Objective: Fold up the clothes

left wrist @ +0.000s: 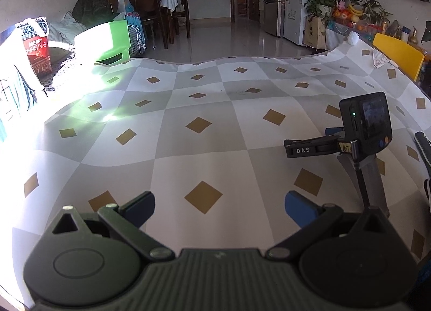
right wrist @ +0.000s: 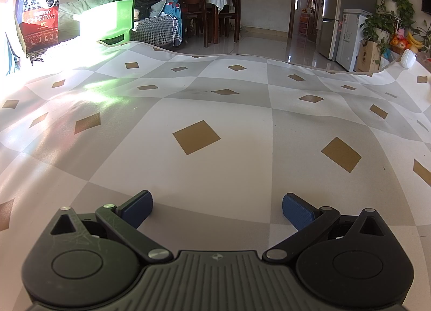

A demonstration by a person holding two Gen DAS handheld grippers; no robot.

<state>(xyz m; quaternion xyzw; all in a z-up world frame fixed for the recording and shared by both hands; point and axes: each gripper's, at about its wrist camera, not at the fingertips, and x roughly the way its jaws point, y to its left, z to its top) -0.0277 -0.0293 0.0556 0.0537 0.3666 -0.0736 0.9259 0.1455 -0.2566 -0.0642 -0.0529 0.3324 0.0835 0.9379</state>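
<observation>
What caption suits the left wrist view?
Open left gripper above a checkered tablecloth, right gripper alongside, no clothes visible.

The worktop (right wrist: 215,176) wears a cloth of grey and white checks dotted with tan diamonds; its far hem runs wavy. Strong sunlight washes out its left end. Far right, near the edge, lie a white rounded object (left wrist: 353,38) and a folded printed paper (left wrist: 379,59). The cloth's middle lies bare.

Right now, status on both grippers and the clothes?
Left gripper open, empty. Right gripper open, empty. No garment in view on the checked tablecloth. Nothing blocking.
</observation>
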